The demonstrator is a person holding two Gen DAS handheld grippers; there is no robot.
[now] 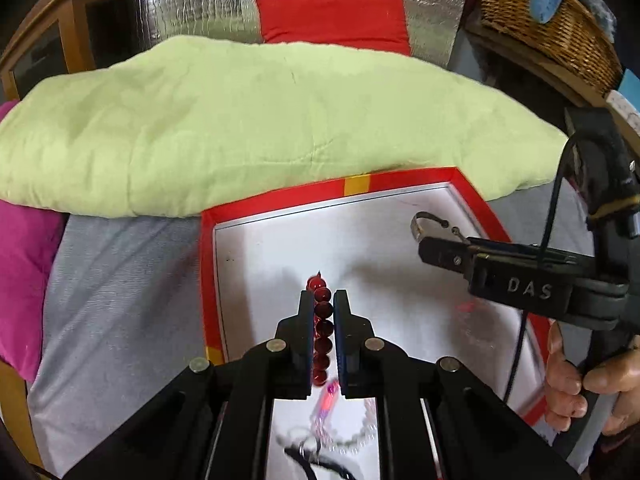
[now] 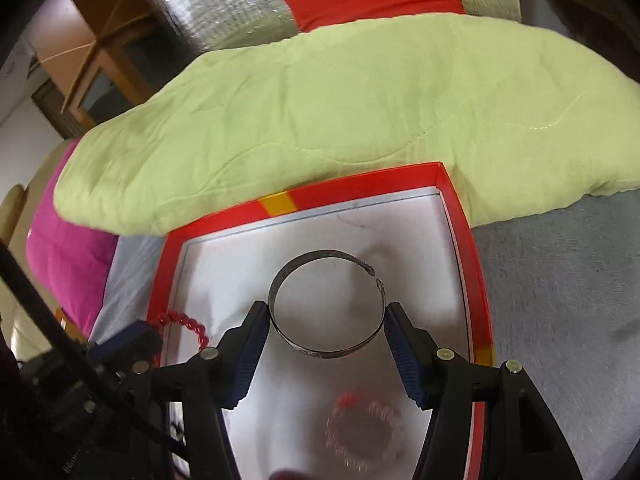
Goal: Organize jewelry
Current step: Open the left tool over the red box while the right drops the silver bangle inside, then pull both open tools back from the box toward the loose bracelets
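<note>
My left gripper [image 1: 323, 300] is shut on a red bead bracelet [image 1: 322, 328] and holds it above a red-rimmed box lid [image 1: 280, 196] with a white floor. The bracelet also shows at the left of the right wrist view [image 2: 188, 322]. My right gripper [image 2: 326, 316] grips a silver bangle [image 2: 326, 304] across its width, over the same tray [image 2: 360, 184]. In the left wrist view the right gripper [image 1: 430, 250] comes in from the right with the bangle [image 1: 420, 222] at its tip. More jewelry lies blurred on the tray floor: a red-and-white beaded bracelet [image 2: 362, 436] and pale beads [image 1: 356, 436].
A light green quilt [image 1: 256, 128] lies just behind the tray on a grey sheet [image 1: 120, 300]. A magenta cushion [image 1: 20, 280] is at the left and a red pillow [image 1: 332, 16] at the back. A wicker basket [image 1: 548, 24] stands at the back right.
</note>
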